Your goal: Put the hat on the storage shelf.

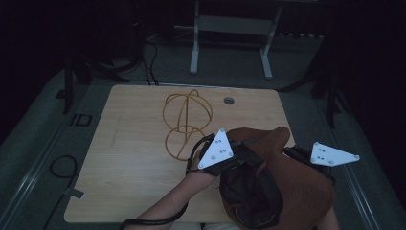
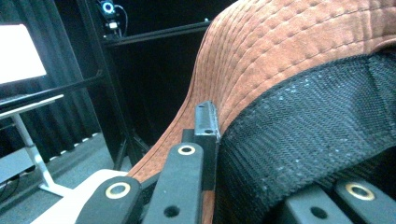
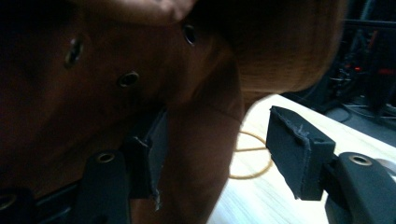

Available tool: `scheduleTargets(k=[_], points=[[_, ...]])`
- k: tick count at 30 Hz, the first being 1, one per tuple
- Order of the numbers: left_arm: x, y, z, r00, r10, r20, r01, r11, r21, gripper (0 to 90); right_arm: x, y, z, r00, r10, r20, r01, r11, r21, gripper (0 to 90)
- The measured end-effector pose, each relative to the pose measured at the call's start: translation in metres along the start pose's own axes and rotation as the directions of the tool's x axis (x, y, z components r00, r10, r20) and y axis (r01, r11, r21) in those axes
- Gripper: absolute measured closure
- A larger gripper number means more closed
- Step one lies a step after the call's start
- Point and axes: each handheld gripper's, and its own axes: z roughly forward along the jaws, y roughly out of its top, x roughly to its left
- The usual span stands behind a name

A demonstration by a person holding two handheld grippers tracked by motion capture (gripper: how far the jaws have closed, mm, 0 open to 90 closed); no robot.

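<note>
Brown hat (image 1: 287,167) with black mesh lining is held up over the near right part of the counter (image 1: 129,158), just in front of the golden wire stand (image 1: 186,122). Left hand-held gripper (image 2: 219,135) is closed on the hat's brim, one jaw on the suede side and one on the lining. Right hand-held gripper (image 3: 219,149) has its jaws apart; the hat's crown lies against one pad (image 3: 149,154), the other pad (image 3: 299,149) seems free, though the view is dark.
</note>
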Motion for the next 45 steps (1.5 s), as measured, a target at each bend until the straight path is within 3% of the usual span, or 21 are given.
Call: scheduleTargets(k=[8,12,15,19,22,25,29,36,41,42,45], points=[[-0.007,0.003,0.005,1.0,-0.005,0.007,0.005,0.9992,-0.039,86.3,0.006,0.005,0.017,0.9988,-0.006,-0.05,0.004,0.9992,-0.039,40.1],[-0.008,0.006,0.005,0.9998,0.004,-0.018,-0.005,0.9994,-0.036,86.3,0.007,0.009,0.02,0.997,-0.007,-0.077,0.003,0.9988,-0.048,44.4],[-0.01,0.006,0.006,0.9995,0.018,-0.026,-0.018,0.9994,-0.028,86.1,0.007,0.01,0.023,0.9952,-0.003,-0.097,-0.001,0.9992,-0.039,54.6],[-0.011,0.003,0.009,0.9993,0.025,-0.029,-0.025,0.9996,-0.009,86.1,0.006,0.009,0.026,0.9962,0.01,-0.087,-0.012,0.9997,-0.022,67.6],[-0.008,0.002,0.008,0.9999,0.006,-0.013,-0.006,1.0,-0.006,85.9,0.005,0.009,0.029,0.9957,0.026,-0.089,-0.027,0.9995,-0.016,79.9],[-0.006,0.002,0.006,1.0,0.0,0.003,0.0,0.9999,-0.015,85.7,0.007,0.011,0.028,0.9972,0.014,-0.074,-0.015,0.9998,-0.014,85.9],[-0.006,0.006,0.005,0.9999,0.007,0.015,-0.007,0.9997,-0.022,84.0,0.009,0.012,0.026,0.9976,0.006,-0.069,-0.007,0.9998,-0.02,87.3],[0.0,0.012,-0.002,0.9997,-0.02,0.013,0.02,0.9995,-0.025,67.7,0.005,0.013,0.018,0.997,0.028,-0.072,-0.032,0.9985,-0.045,87.7],[0.002,0.013,-0.008,1.0,-0.005,-0.008,0.005,1.0,0.001,60.7,0.001,0.015,0.012,0.9978,0.039,-0.054,-0.043,0.9969,-0.066,87.7],[0.003,0.01,-0.012,0.9999,0.001,-0.013,0.0,0.9997,0.024,60.7,0.0,0.016,0.01,0.9983,0.038,-0.045,-0.041,0.9968,-0.069,87.7],[0.008,0.004,-0.018,0.9994,-0.017,-0.032,0.018,0.9989,0.043,60.7,-0.006,0.019,0.004,0.9991,0.041,-0.007,-0.041,0.9959,-0.081,87.7]])
